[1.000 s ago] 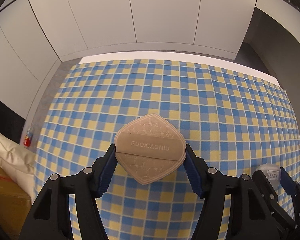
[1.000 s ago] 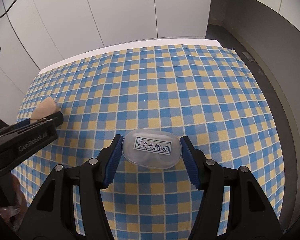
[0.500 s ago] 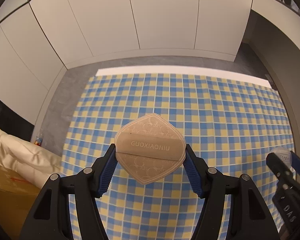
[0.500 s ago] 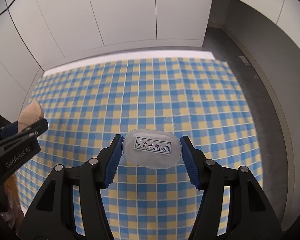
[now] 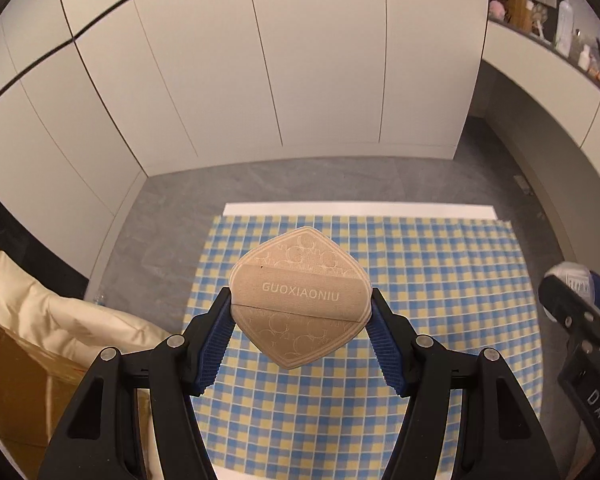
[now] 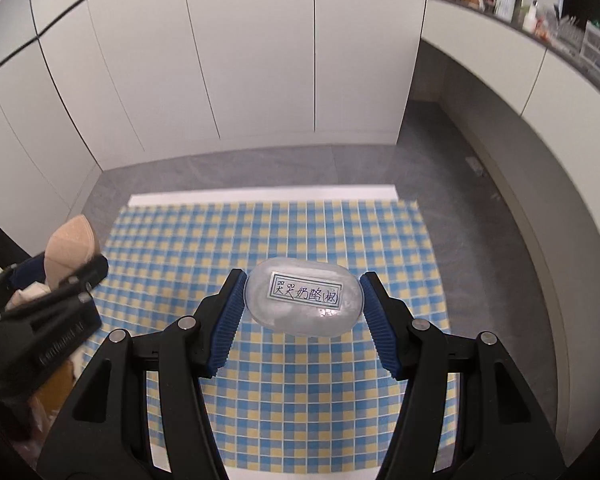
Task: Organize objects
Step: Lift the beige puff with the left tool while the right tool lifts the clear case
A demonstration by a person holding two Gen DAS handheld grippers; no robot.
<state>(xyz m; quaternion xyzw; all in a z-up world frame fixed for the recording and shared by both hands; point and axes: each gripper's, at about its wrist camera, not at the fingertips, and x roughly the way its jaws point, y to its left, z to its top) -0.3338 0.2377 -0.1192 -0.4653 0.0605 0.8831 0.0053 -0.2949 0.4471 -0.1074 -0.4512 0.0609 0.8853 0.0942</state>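
Checked cloth far below: left gripper clamps the tan pad; only right gripper's view shows its clear case's handwritten label.

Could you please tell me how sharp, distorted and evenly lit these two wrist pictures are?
Left wrist view: the tan pad in the left gripper is crisp, its lettering readable; the cabinet seams bow with fisheye distortion; the corners go black. Right wrist view: the clear case in the right gripper is sharp with small glints, while the left gripper at the edge is smeared.
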